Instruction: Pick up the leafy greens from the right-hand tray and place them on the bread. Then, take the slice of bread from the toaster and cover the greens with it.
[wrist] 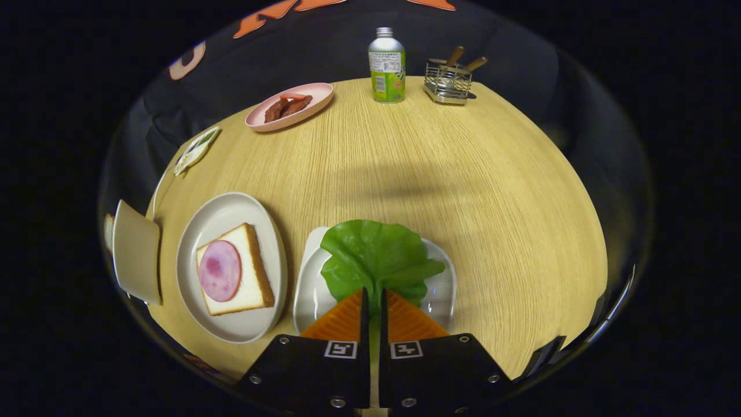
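Far left, my beige boxy toaster (137, 252) holds a bread slice (108, 231). Next, the round pale plate (191, 266) carries square white bread (246, 272) topped with a pink ham round (219, 270). Then the clear glass tray (440, 284) under the floppy green lettuce leaf (373, 255): light, soft, tearable, I reckon. My claw (374, 301) is nearly closed, pinching its stem end.
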`<state>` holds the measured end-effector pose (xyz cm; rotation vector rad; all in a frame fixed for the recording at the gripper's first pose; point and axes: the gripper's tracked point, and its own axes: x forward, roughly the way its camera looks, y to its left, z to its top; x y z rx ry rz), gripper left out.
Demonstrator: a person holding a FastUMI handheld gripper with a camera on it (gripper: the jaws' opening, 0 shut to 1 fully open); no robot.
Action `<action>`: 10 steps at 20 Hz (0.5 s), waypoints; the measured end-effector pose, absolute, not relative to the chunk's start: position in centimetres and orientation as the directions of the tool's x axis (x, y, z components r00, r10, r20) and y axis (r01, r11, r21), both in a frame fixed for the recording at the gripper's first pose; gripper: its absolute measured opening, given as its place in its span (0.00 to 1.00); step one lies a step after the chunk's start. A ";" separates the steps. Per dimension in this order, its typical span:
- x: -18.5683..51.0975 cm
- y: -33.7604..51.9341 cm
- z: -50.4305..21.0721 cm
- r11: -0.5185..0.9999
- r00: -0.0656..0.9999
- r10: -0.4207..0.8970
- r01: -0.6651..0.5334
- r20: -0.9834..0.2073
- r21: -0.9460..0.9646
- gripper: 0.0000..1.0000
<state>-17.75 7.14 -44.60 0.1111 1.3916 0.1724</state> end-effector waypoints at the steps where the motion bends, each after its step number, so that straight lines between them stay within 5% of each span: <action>1: -17.6 7.2 -44.0 0.982 0.179 0.190 -0.055 -0.965 0.183 0.07; 10: -15.3 12.2 -36.9 0.951 0.270 0.307 -0.122 -0.912 0.284 0.07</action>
